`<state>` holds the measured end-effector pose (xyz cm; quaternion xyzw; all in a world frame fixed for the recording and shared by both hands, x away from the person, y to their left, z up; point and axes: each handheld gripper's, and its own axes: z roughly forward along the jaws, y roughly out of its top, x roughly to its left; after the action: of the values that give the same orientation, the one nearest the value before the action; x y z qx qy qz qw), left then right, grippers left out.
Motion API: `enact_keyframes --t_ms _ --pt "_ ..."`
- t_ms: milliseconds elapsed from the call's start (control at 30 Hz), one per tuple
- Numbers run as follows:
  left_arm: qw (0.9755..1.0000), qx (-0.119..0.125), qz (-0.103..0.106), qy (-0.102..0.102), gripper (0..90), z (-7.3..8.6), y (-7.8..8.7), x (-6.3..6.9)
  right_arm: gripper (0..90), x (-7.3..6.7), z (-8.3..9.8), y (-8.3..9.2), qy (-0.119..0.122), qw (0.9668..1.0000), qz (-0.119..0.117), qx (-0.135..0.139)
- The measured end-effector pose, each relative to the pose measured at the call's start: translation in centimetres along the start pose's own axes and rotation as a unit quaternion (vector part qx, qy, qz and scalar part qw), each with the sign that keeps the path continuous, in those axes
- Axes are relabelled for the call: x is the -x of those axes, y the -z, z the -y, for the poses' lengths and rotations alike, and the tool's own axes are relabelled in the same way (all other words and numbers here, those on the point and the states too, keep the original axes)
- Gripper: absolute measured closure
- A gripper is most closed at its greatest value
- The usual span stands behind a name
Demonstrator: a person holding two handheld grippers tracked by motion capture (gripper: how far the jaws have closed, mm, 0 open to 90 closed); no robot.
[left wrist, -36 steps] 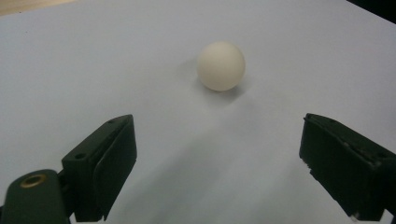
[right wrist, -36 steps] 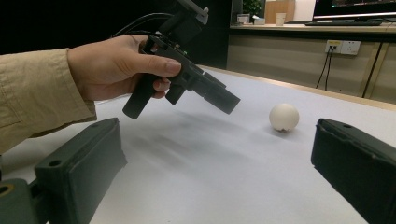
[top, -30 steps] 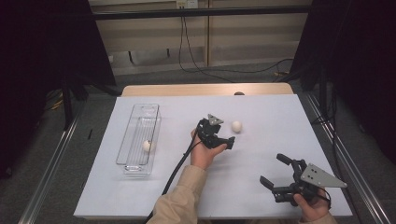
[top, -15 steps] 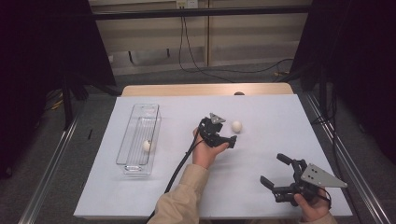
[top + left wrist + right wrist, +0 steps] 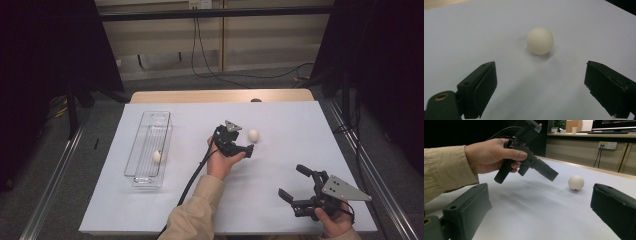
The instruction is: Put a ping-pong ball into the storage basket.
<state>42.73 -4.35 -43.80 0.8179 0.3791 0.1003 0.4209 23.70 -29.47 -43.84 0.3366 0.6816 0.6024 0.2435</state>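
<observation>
Counter (image 5: 280,120), white-covered, carries all items. Clear tray (image 5: 149,149) lies well to the left of the loose ball (image 5: 253,135) and holds a second ball (image 5: 157,156). Left claw (image 5: 243,145) hovers just beside the loose ball, jaws apart, nothing between them. Right claw (image 5: 294,184) sits well apart from that ball, toward the near edge, jaws apart and empty.
</observation>
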Motion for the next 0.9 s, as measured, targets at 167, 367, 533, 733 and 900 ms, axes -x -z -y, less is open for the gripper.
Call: enact_keyframes --t_ms 167,367,533,733,900 --pt "1.0 0.0 -0.001 -0.002 11.1 -0.02 -0.19 -0.02 1.6 0.04 -0.02 0.04 0.0 1.0 0.0 0.001" --pt "1.0 0.0 -0.001 0.003 11.1 0.0 -0.42 0.0 1.6 0.07 -0.01 0.04 0.0 1.0 0.0 0.001" --pt "1.0 0.001 -0.002 0.003 11.1 -0.01 -0.51 -0.02 1.6 0.0 0.0 0.02 0.0 1.0 0.0 0.0" --pt "1.0 -0.002 -0.003 0.004 11.1 0.02 -0.64 -0.09 1.6 0.04 -0.01 0.05 0.0 1.0 0.0 0.0" --pt "1.0 0.001 -0.003 0.005 11.2 -0.02 -0.73 -0.09 1.7 0.02 -0.01 0.03 0.0 1.0 -0.001 0.0"
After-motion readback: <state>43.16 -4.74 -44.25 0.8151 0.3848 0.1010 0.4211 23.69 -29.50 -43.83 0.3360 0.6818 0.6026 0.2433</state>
